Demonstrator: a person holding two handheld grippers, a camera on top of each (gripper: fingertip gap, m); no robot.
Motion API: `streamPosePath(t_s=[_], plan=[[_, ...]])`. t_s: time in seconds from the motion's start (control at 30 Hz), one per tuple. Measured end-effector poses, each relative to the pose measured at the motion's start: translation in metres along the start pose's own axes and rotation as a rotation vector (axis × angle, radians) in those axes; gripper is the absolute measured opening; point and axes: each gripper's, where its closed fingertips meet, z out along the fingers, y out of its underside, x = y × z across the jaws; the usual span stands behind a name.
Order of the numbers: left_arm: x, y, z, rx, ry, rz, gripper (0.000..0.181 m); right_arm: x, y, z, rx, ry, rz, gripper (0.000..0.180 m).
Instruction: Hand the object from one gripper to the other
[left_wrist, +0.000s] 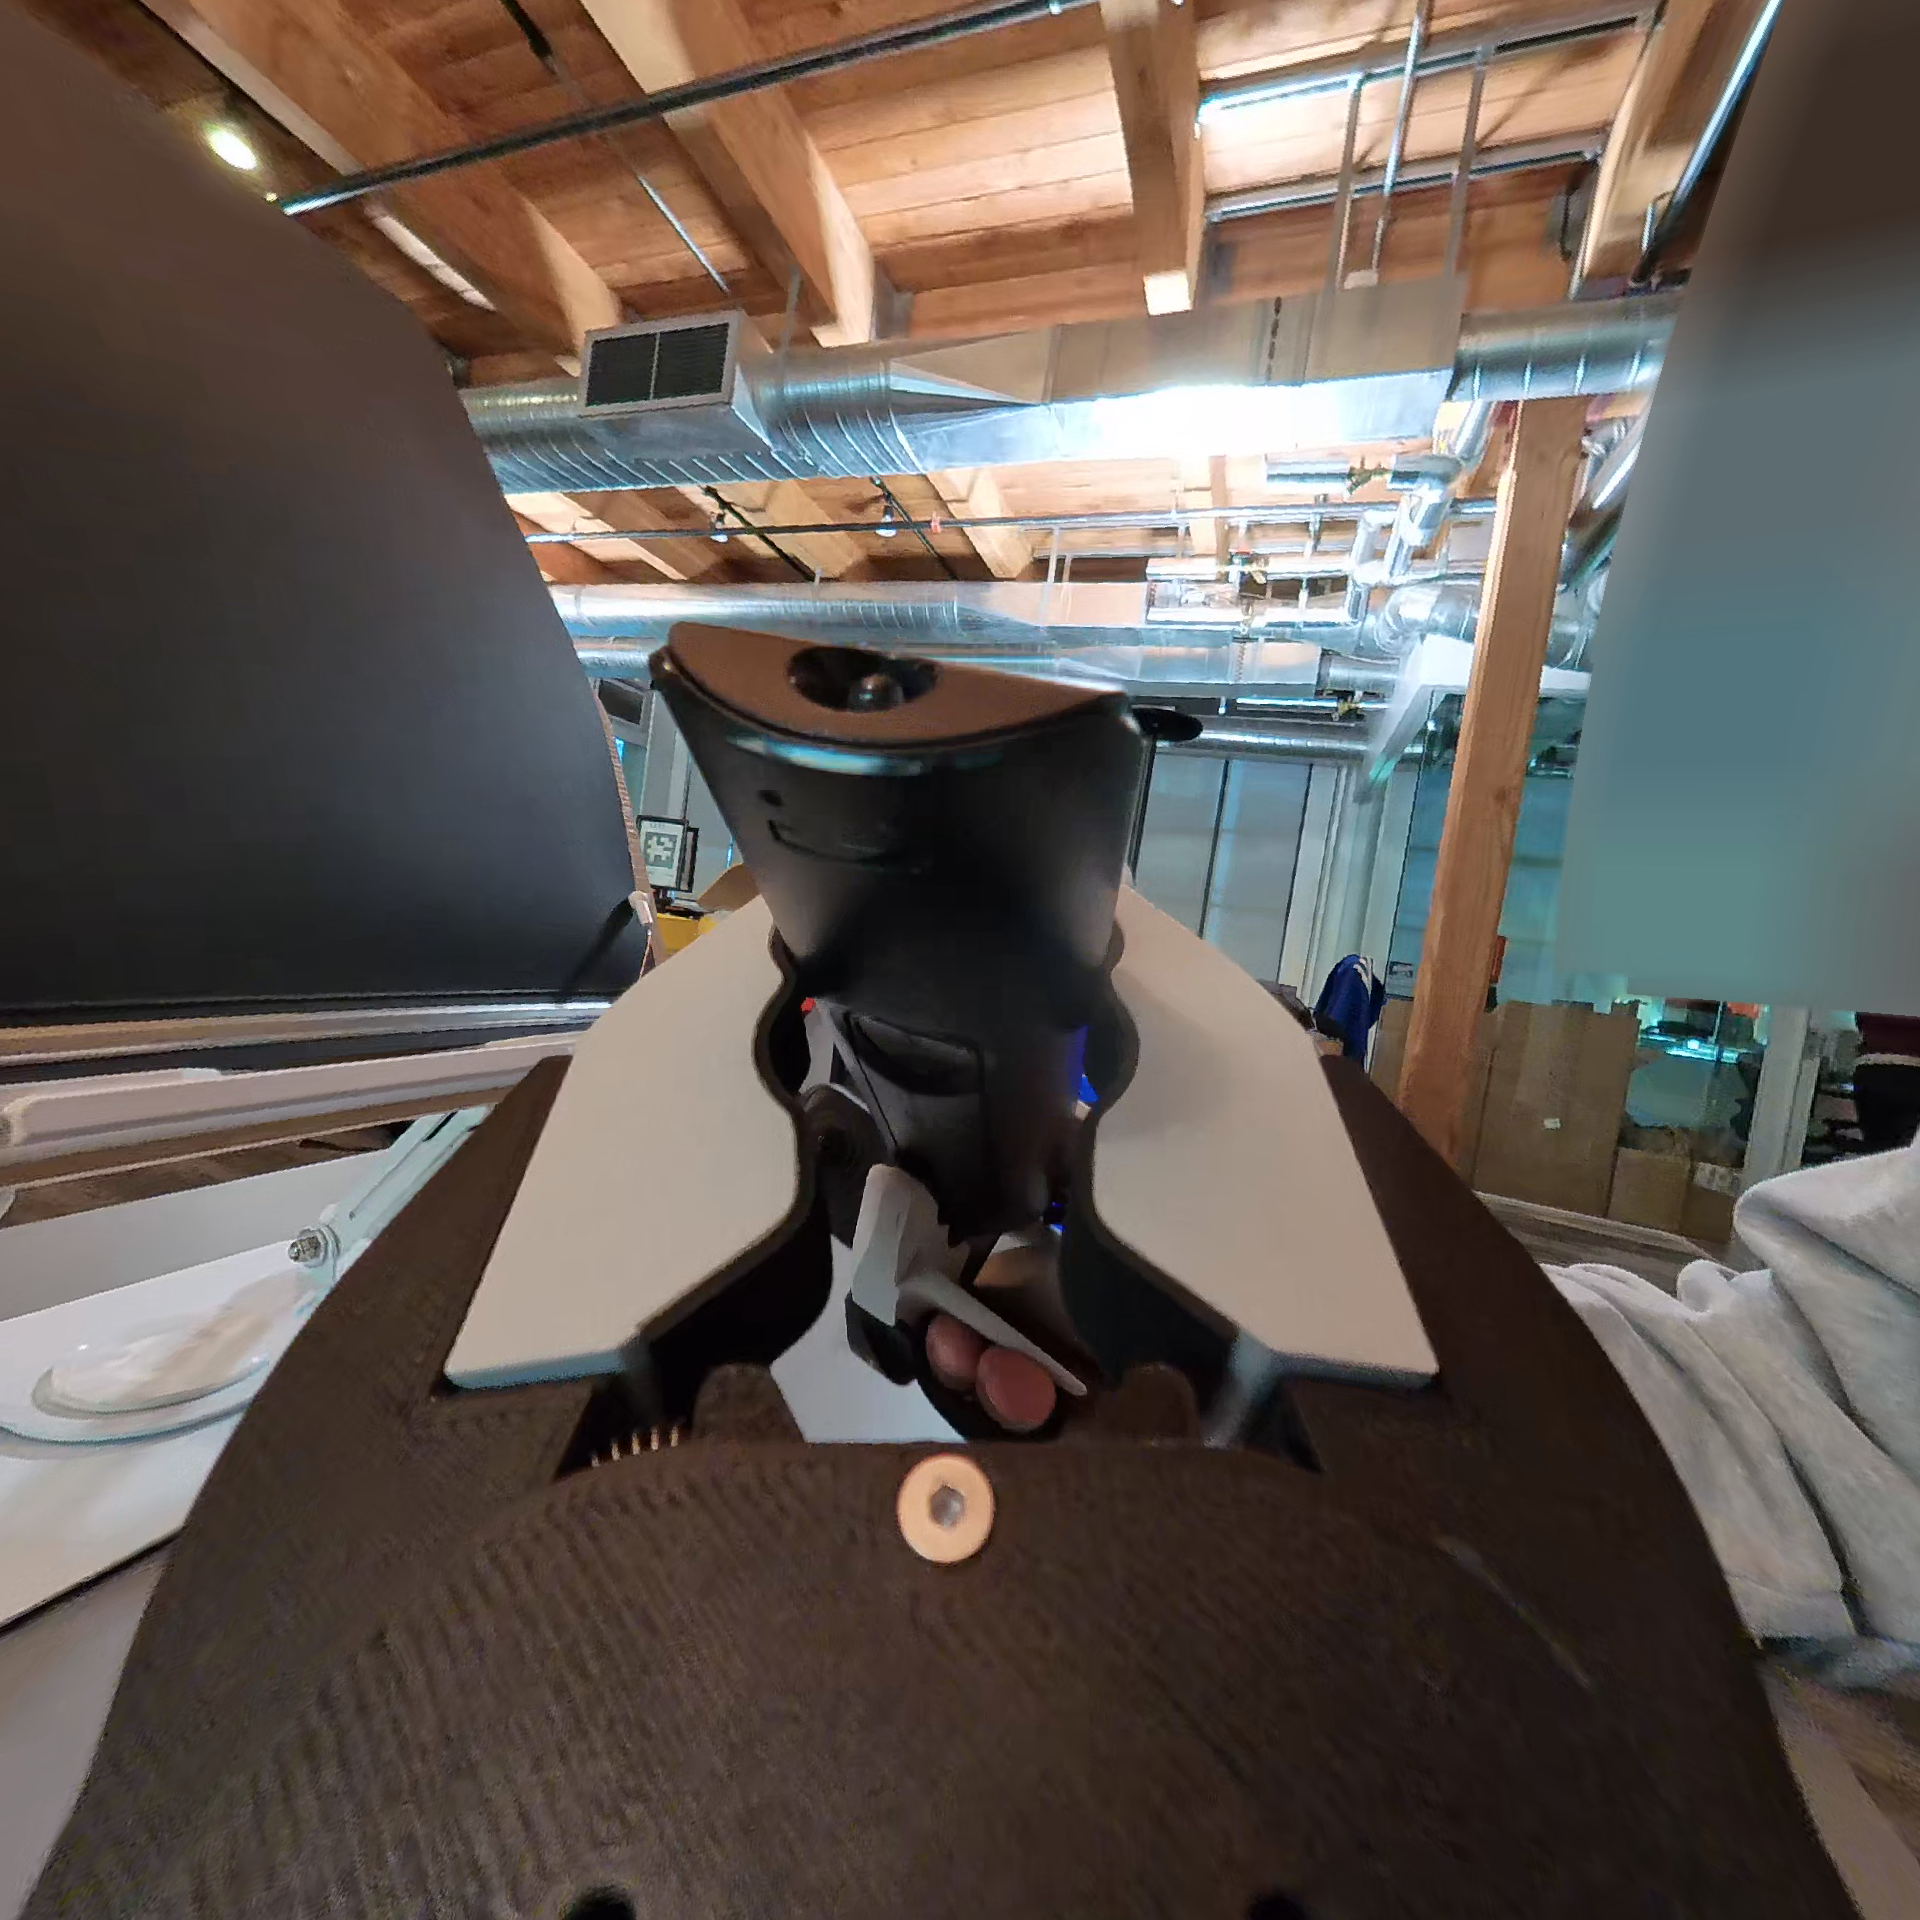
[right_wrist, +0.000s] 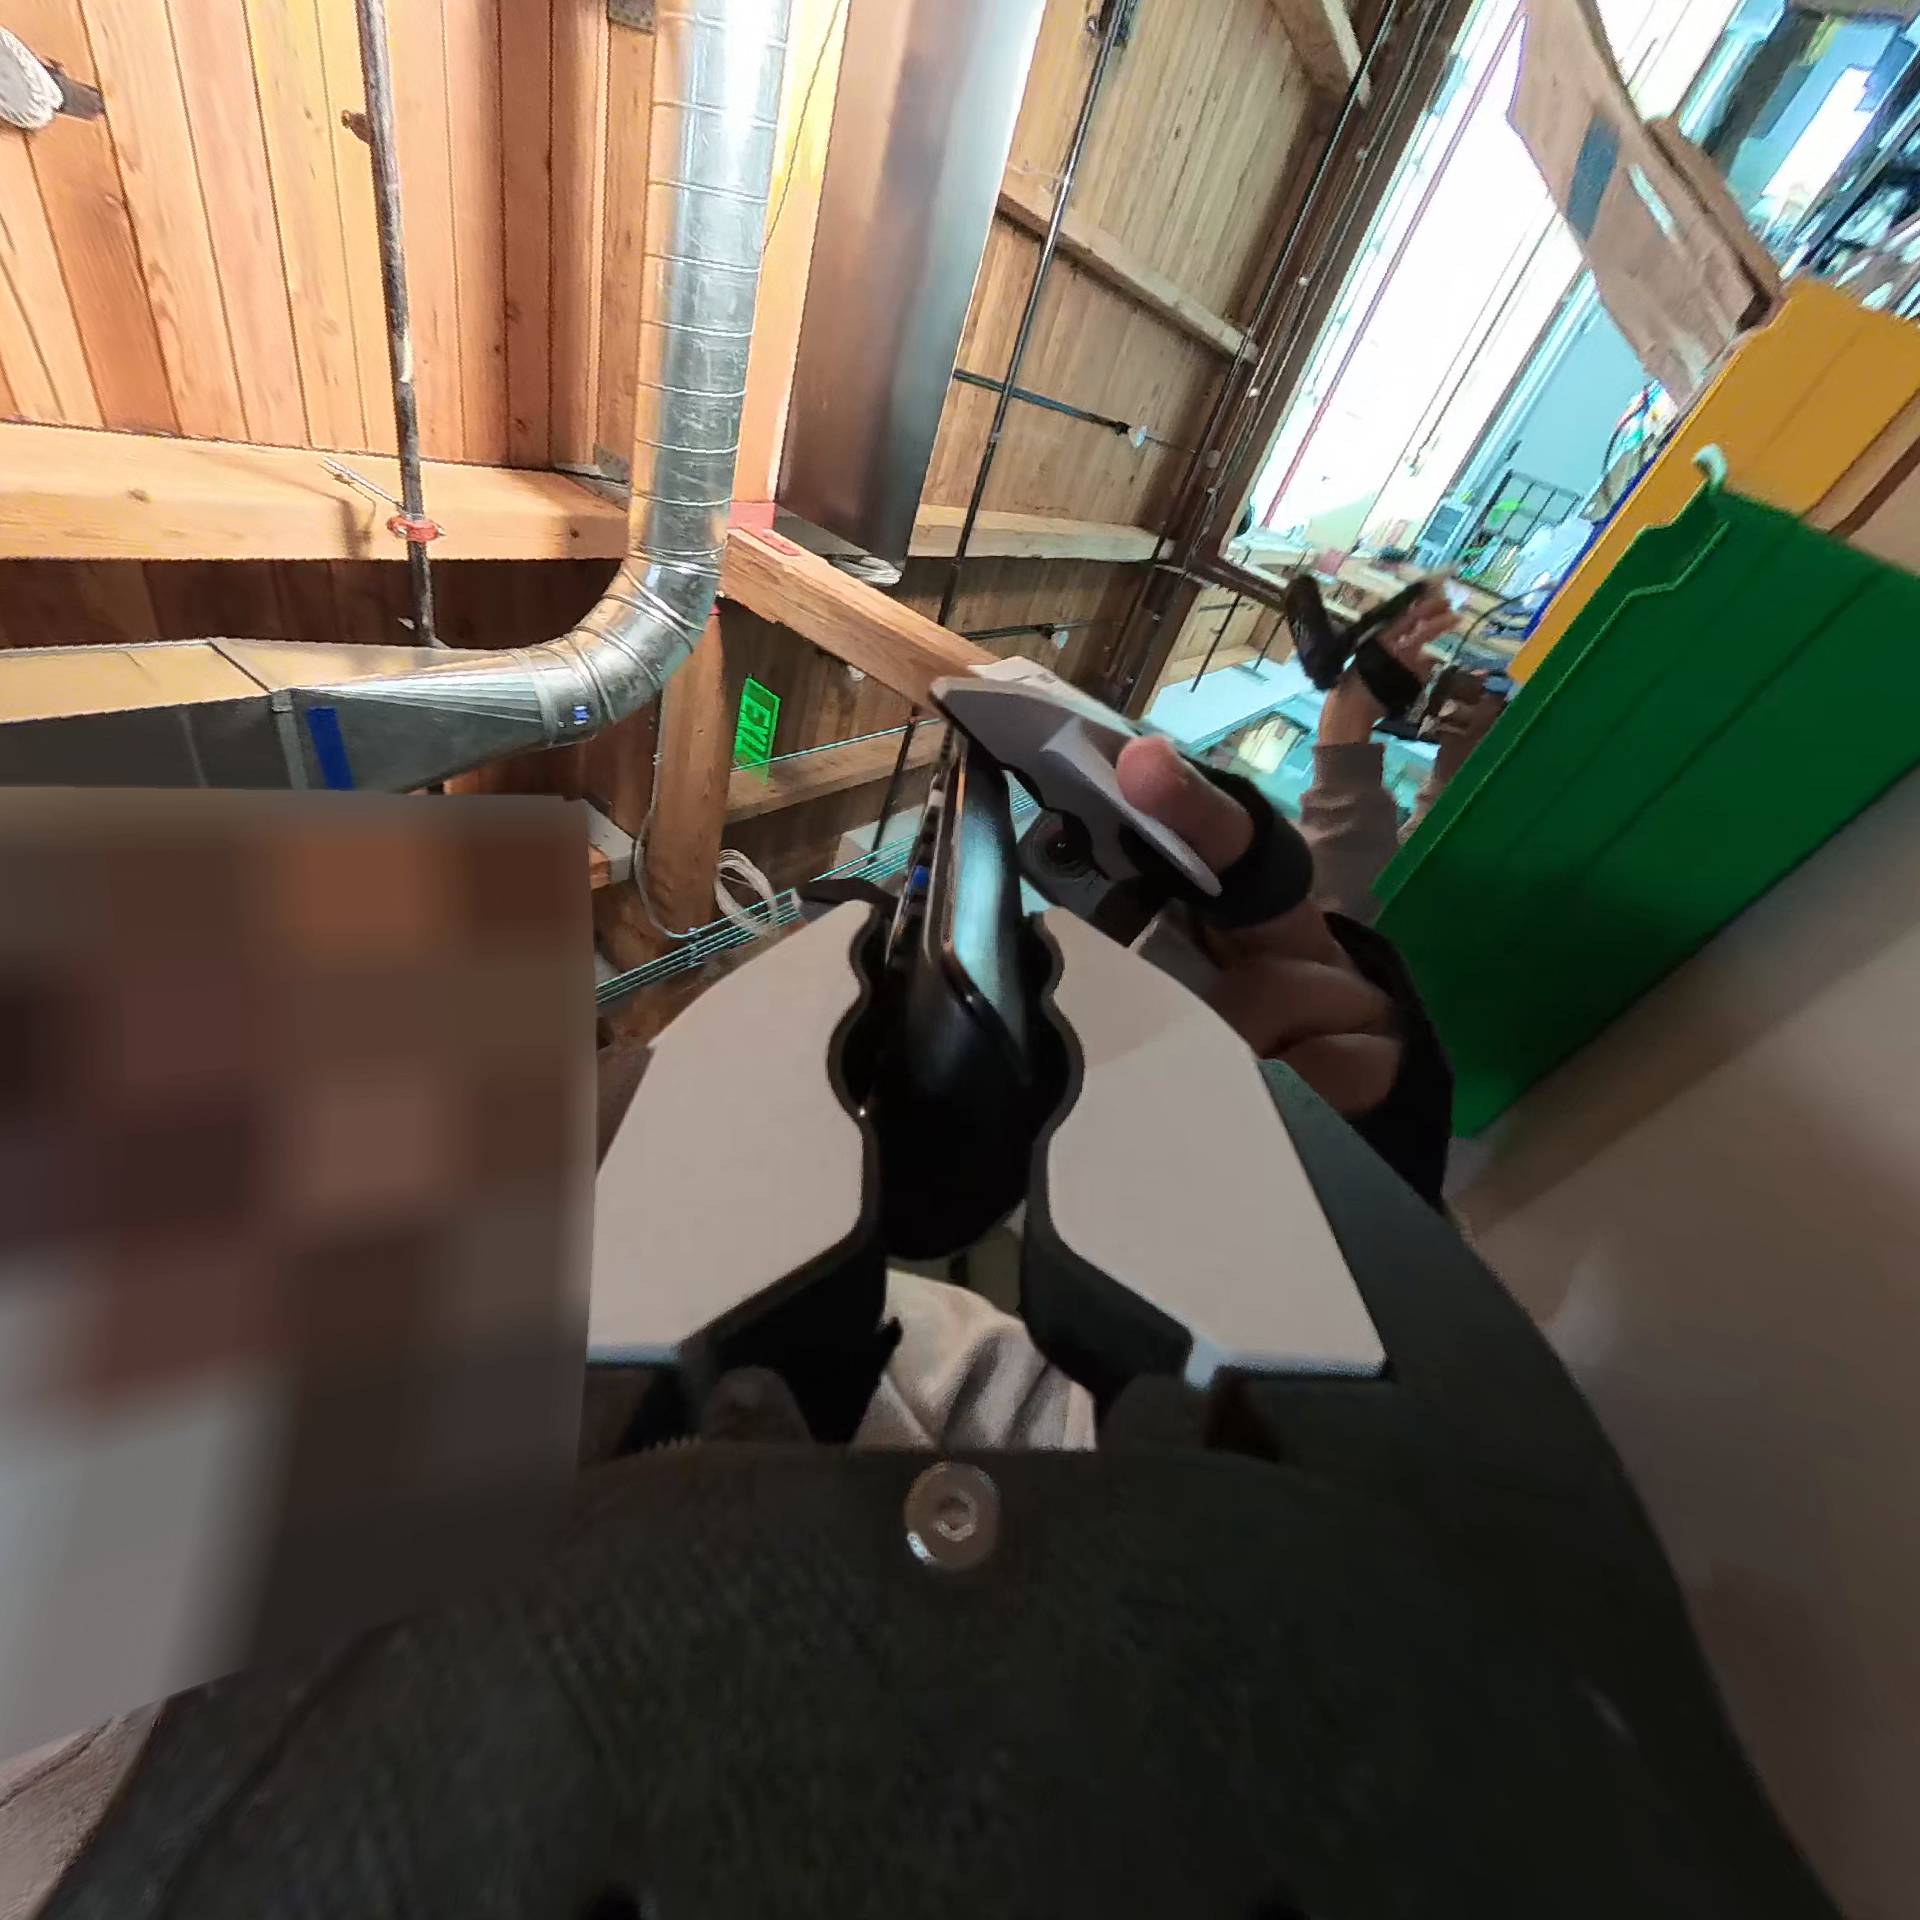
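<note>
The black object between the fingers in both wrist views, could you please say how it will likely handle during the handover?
The black object looks rigid: it keeps its shape between the left tool fingers. Its glossy, curved shell may be slippery, so it could slide in the right tool. It flares wide above the grip, so it may pivot if one tool loosens.

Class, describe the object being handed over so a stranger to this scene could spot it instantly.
Below the silver ceiling ducts, find the white-faced left tongs. Gripped between them stands the black glossy object, widening upward to a flat top with a round recess, unlike the matte tongs around it.
</note>
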Motion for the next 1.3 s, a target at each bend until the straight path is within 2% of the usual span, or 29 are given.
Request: streamPosePath(t_s=[0.03, 0.1, 0.17, 0.23, 0.5, 0.6, 0.7, 0.87, 1.03, 1.2, 1.3], plan=[[-0.002, 0.001, 0.000, -0.006, -0.010, -0.009, 0.051, 0.000, -0.003, -0.002, 0.011, 0.012, -0.020, 0.026], [-0.007, 0.003, 0.000, -0.010, -0.028, -0.024, 0.057, -0.002, -0.010, -0.007, 0.042, 0.029, -0.062, 0.025], [-0.013, 0.004, -0.001, -0.005, -0.045, -0.081, 0.078, -0.007, -0.020, -0.014, 0.071, 0.046, -0.116, 0.025], [-0.023, 0.005, -0.003, 0.002, -0.068, -0.154, 0.090, -0.013, -0.030, -0.023, 0.100, 0.078, -0.203, 0.025], [-0.069, 0.021, -0.021, -0.015, -0.218, -0.420, 0.097, -0.031, -0.065, -0.066, 0.117, 0.296, -0.648, 0.026], [-0.066, 0.036, -0.018, -0.091, -0.164, -0.525, 0.096, -0.032, -0.063, -0.079, 0.042, 0.355, -0.854, 0.025], [-0.054, 0.055, -0.013, -0.198, -0.070, -0.633, 0.096, -0.031, -0.058, -0.086, -0.016, 0.360, -0.945, 0.025], [-0.037, 0.078, -0.008, -0.338, -0.017, -0.546, 0.087, -0.021, -0.050, -0.091, -0.086, 0.336, -0.878, 0.025], [-0.025, 0.085, -0.005, -0.402, 0.019, -0.449, 0.073, -0.010, -0.039, -0.088, -0.153, 0.332, -0.821, 0.025], [-0.026, 0.088, -0.005, -0.412, 0.007, -0.405, 0.054, -0.004, -0.029, -0.083, -0.210, 0.332, -0.811, 0.025], [-0.025, 0.087, -0.007, -0.422, 0.022, -0.405, 0.034, -0.006, -0.026, -0.081, -0.219, 0.312, -0.797, 0.025]])
